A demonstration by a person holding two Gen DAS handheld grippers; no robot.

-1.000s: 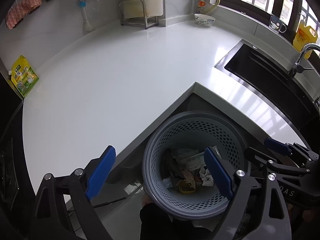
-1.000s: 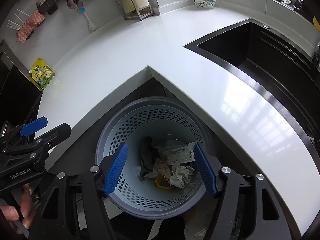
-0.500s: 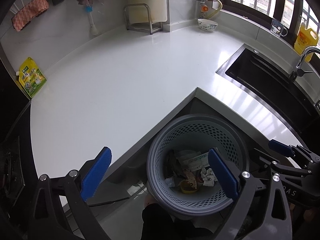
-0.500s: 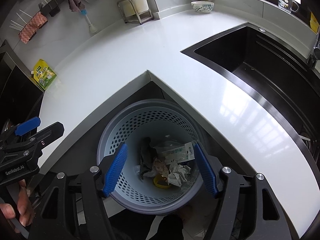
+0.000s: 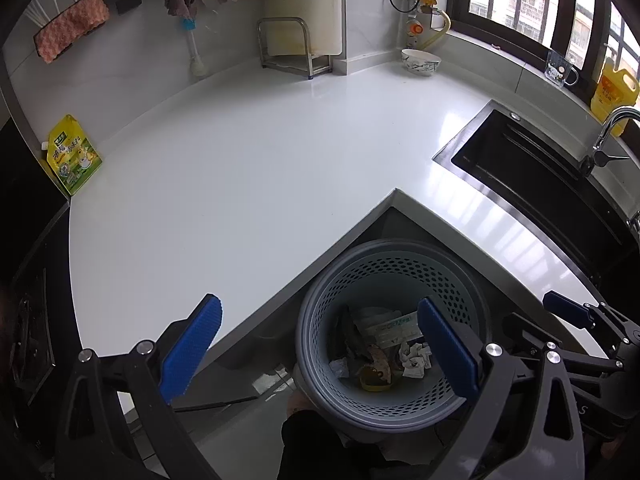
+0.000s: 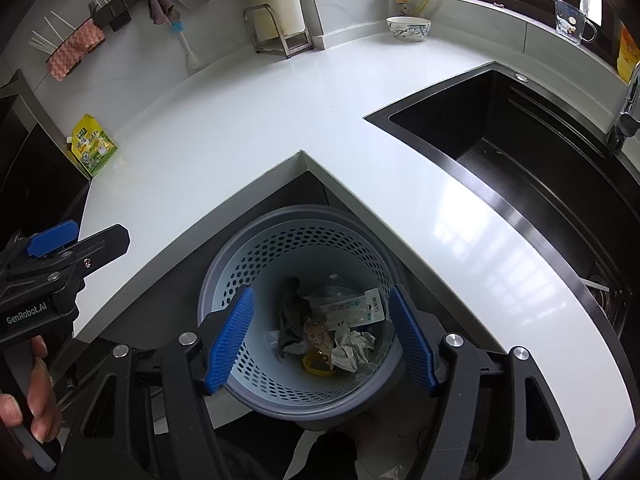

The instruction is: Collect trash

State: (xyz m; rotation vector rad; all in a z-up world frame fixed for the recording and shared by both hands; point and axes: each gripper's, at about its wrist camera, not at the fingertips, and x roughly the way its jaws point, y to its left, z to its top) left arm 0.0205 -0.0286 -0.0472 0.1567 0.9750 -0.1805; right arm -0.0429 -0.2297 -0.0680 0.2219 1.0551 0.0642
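Trash already lay in the perforated bin, the worktop looked cleared, and left gripper and right gripper hung released, empty.

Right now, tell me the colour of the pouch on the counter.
Yellow and green pouch, clearest in the left wrist view.

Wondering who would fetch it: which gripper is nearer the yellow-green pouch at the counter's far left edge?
Left. The left gripper hangs over the counter's near edge on the yellow-green pouch side; the right gripper hovers above the trash basket, farther over.
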